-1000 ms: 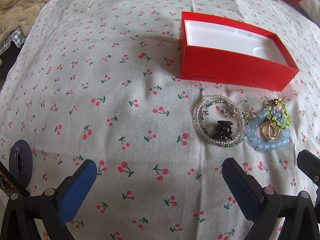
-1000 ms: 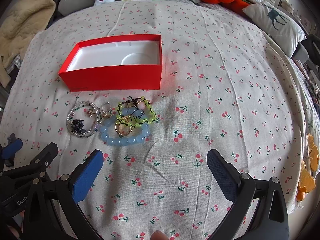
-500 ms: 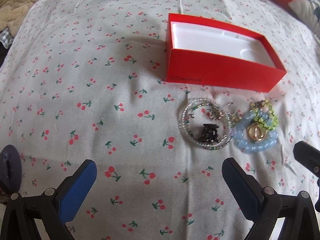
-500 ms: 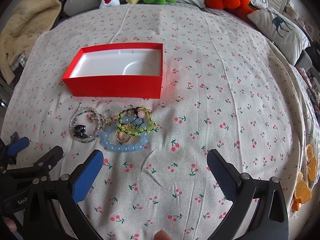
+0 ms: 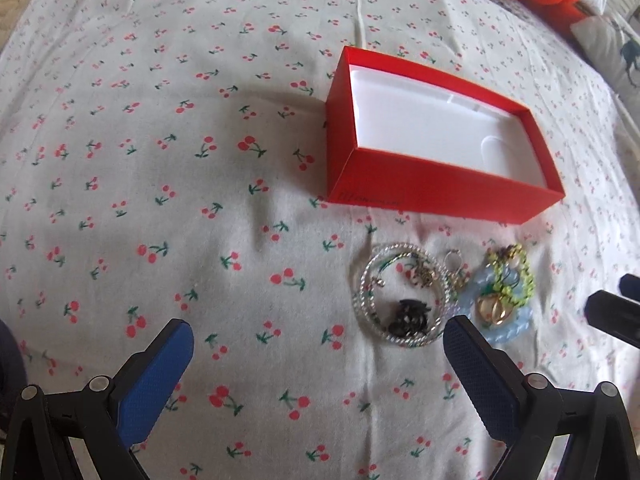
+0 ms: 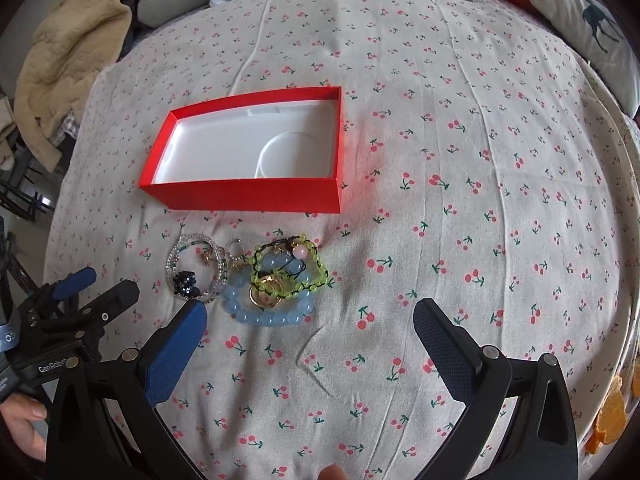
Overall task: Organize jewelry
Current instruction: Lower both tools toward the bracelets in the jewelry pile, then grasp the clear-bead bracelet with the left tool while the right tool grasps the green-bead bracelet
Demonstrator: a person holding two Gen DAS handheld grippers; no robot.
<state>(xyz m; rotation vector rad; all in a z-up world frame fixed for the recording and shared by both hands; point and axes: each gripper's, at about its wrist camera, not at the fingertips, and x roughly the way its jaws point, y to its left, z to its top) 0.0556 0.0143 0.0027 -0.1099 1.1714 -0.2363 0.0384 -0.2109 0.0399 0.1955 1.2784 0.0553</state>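
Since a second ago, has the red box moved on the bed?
No. In the right wrist view the red box keeps the same gap behind the jewelry pile; only the view shifted.

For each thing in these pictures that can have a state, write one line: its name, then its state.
red box: open, no lid on it, nothing inside.
blue bead bracelet: on the sheet, outside the box, under the green one.
green bead bracelet: lying on the blue one.
clear bead bracelet: flat on the sheet.
left gripper: open, holding nothing.
right gripper: open, holding nothing.
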